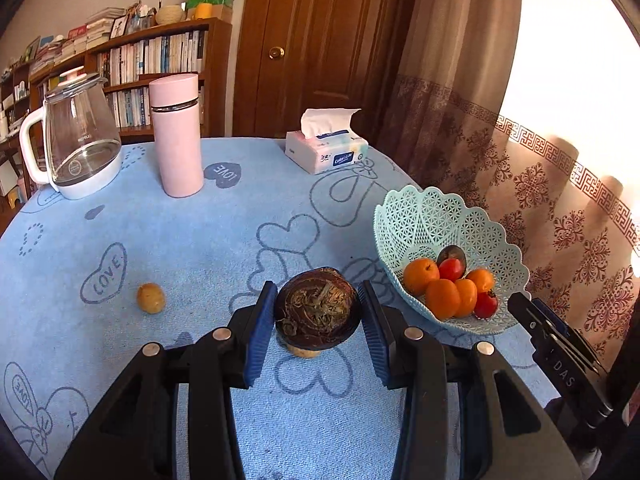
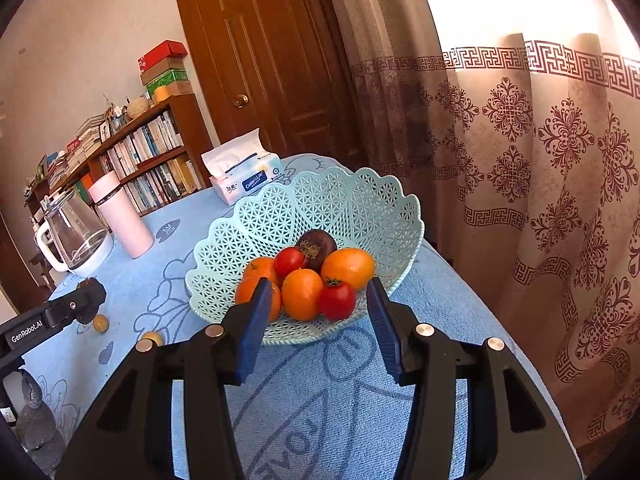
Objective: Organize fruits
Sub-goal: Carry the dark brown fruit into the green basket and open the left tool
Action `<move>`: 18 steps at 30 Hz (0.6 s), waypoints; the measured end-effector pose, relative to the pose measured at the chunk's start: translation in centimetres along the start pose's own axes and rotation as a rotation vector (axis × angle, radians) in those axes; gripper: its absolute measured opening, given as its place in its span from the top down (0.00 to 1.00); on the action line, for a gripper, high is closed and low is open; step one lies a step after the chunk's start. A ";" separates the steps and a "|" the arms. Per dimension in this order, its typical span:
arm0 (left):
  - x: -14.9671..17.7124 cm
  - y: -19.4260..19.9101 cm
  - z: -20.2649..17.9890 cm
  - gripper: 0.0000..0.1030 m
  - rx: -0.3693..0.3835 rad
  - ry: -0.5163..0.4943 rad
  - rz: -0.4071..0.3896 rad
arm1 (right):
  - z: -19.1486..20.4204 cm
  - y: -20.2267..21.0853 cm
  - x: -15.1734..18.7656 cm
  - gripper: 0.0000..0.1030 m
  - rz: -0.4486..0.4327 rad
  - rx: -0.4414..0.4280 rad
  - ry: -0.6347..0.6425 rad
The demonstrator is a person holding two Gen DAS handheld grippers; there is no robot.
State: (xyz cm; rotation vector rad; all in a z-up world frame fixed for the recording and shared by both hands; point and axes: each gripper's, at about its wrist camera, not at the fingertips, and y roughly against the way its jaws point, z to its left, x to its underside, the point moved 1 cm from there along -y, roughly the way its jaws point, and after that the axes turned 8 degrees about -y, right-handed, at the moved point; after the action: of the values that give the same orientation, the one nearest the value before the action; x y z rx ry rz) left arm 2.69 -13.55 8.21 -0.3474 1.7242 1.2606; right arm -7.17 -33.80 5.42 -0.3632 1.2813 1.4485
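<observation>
Table (image 1: 200, 240), round, under a blue cloth printed with hearts and the word LOVE; it carries every item below

Fruit basket (image 2: 320, 200), pale green openwork plastic with a scalloped rim, at the table edge beside the curtain (image 2: 540, 200); taken as the landmark for the rest

Glass kettle (image 1: 76, 136), white base and handle, far across the table from the basket, on its far left

Pink flask (image 1: 178, 136), upright, just beside the kettle on the basket's side of it

Tissue box (image 1: 326, 152), one sheet standing up, behind the basket toward the brown door (image 1: 320, 40)

Left gripper (image 1: 318, 320), black frame with blue pads, left of the basket and close to it; jaws pinching a dark brown fruit (image 1: 318, 308), rough dried stem end facing the camera, lifted clear of the cloth

Right gripper (image 2: 318, 320), same make, at the near rim of the basket; jaws spread with nothing between the pads, the fruit pile showing through the gap

Basket contents: four oranges (image 2: 348, 266), piled at the bottom, touching one another; one dark purple fruit (image 2: 320, 242) at the back of the pile; two red tomatoes (image 2: 337, 300), one at the front, one between the oranges and the purple fruit

Small tan fruit (image 1: 151, 298), loose on the cloth well left of the basket; a second small tan fruit (image 1: 302, 350) directly under the held one, mostly hidden by it
</observation>
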 end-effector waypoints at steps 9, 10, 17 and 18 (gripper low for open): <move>-1.7 -3.6 -4.1 0.59 0.078 -0.055 0.042 | -0.3 0.0 0.5 0.50 0.004 -0.017 -0.025; -1.8 -4.0 -4.5 0.59 0.083 -0.060 0.046 | -0.3 0.0 0.5 0.50 0.003 -0.018 -0.026; -2.5 -5.3 -6.6 0.56 0.098 -0.106 0.028 | -0.5 -0.1 0.6 0.44 0.006 -0.022 -0.041; -2.6 -5.4 -6.7 0.48 0.099 -0.109 0.023 | -0.5 -0.2 0.6 0.44 0.008 -0.022 -0.041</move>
State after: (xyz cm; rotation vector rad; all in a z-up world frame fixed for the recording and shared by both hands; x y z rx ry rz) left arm 4.25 -22.35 7.33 -0.1975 1.6952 1.1838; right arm -7.41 -34.00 4.69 -0.3417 1.2358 1.4711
